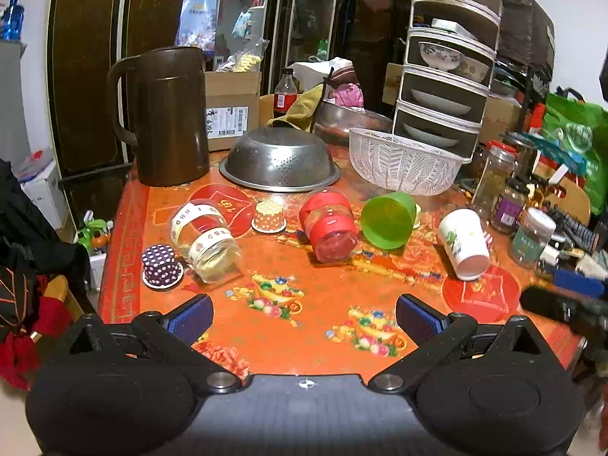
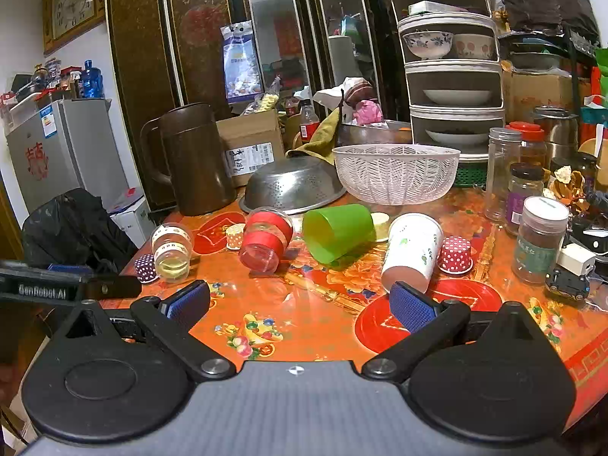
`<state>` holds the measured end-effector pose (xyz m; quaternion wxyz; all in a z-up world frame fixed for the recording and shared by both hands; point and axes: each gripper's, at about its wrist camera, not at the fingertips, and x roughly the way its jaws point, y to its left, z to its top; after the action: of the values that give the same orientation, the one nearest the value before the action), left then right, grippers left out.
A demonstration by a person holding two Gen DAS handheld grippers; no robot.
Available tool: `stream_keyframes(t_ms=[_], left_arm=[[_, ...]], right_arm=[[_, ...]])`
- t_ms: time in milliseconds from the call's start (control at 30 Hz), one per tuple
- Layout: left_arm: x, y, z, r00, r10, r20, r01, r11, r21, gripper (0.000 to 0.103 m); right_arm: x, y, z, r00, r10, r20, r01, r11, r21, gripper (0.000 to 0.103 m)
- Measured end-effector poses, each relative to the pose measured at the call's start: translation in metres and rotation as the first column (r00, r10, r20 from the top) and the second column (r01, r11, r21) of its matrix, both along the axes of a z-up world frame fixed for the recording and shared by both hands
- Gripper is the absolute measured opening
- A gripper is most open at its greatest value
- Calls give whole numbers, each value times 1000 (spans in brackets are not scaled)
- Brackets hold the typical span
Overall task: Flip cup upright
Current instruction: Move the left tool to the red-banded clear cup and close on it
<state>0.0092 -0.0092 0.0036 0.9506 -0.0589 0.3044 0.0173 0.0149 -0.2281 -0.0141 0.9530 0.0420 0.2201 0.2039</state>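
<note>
Green plastic cup (image 1: 387, 220) on its side mid-bench (image 1: 304, 292), between red-banded jar (image 1: 330, 228) and toppled white paper cup (image 1: 464, 244). Left tool (image 1: 304, 315) and right tool (image 2: 300, 304) both spread wide, gripping nothing, low over near bench edge.

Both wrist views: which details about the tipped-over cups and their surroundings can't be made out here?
- White paper cup: its mouth is partly covered by the right gripper's blue fingertip in the right wrist view.
- Yellowish item behind the green cup: mostly hidden, identity unclear.
- Red dotted cupcake liner: hidden behind the paper cup in the left wrist view.
- Left gripper: nothing between its fingers.
</note>
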Motion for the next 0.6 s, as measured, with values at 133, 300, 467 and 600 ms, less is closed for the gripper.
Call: stream_keyframes(t_ms=[133,300,467,600], left_arm=[[38,0,11,999,14,-53,-15,1000,-18,103],[115,-11,5,976,-24,-219,8,997,-76,103],[176,-23,-15,949,18,-314,-44,996,-77,102],[207,-30,-31,924,49,-380,-81,994,-69,96]], right_arm=[[1,-9,-2,1000,-2,1,2,1000,17,102],[0,-25,-6,1000,-8,-3,8,999,40,102],[-3,-44,-11,1000,-26,-13,26,998,65,102],[-6,-60,-12,999,-42,-14,43,996,73,102]])
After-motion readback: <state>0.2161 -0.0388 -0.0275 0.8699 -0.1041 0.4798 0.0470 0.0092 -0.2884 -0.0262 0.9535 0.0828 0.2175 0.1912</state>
